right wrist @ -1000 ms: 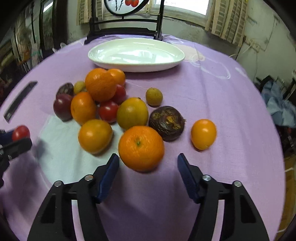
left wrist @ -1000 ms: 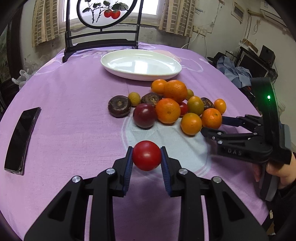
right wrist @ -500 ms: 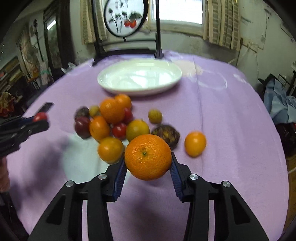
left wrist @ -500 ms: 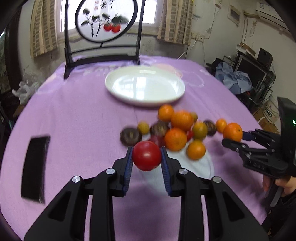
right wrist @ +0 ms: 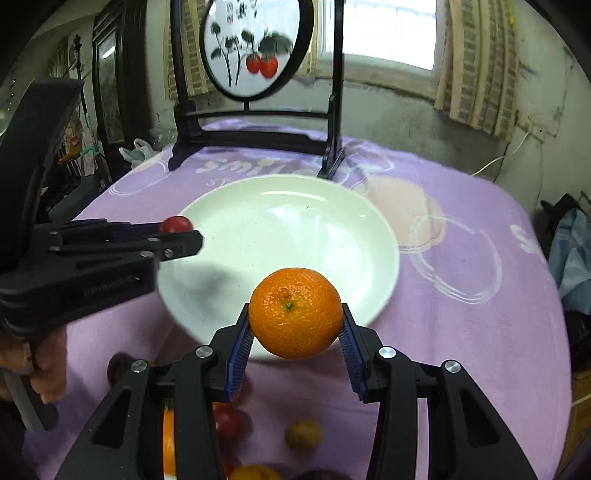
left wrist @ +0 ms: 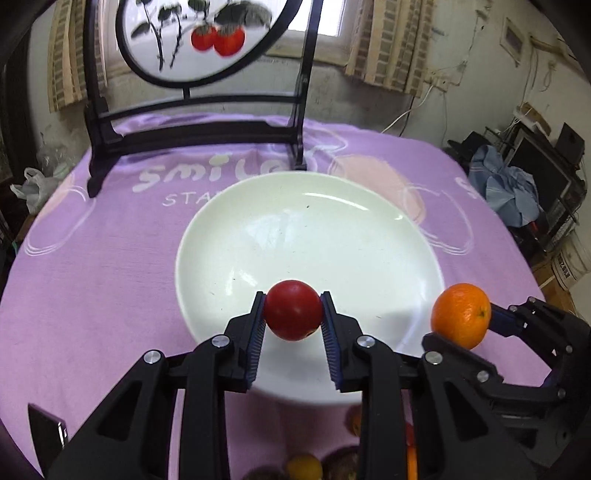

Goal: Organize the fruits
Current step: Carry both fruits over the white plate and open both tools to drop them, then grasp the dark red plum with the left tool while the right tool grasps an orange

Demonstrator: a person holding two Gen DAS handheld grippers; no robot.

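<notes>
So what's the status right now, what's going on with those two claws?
Left gripper shut on red tomato. Right gripper shut on orange. Both at white plate, nothing in it. Nothing in the way.

Daylight pours in from the window [right wrist: 384, 33] at twelve o'clock, blown out white. Glare streaks sit on the white plate [left wrist: 332, 236], with a soft grey shadow at its nine o'clock side in the right wrist view. Fisheye bending curves the purple tablecloth [right wrist: 461, 295], corners go black. Loose fruit [right wrist: 303, 434] at six o'clock smears with motion blur; the room stays dim.
</notes>
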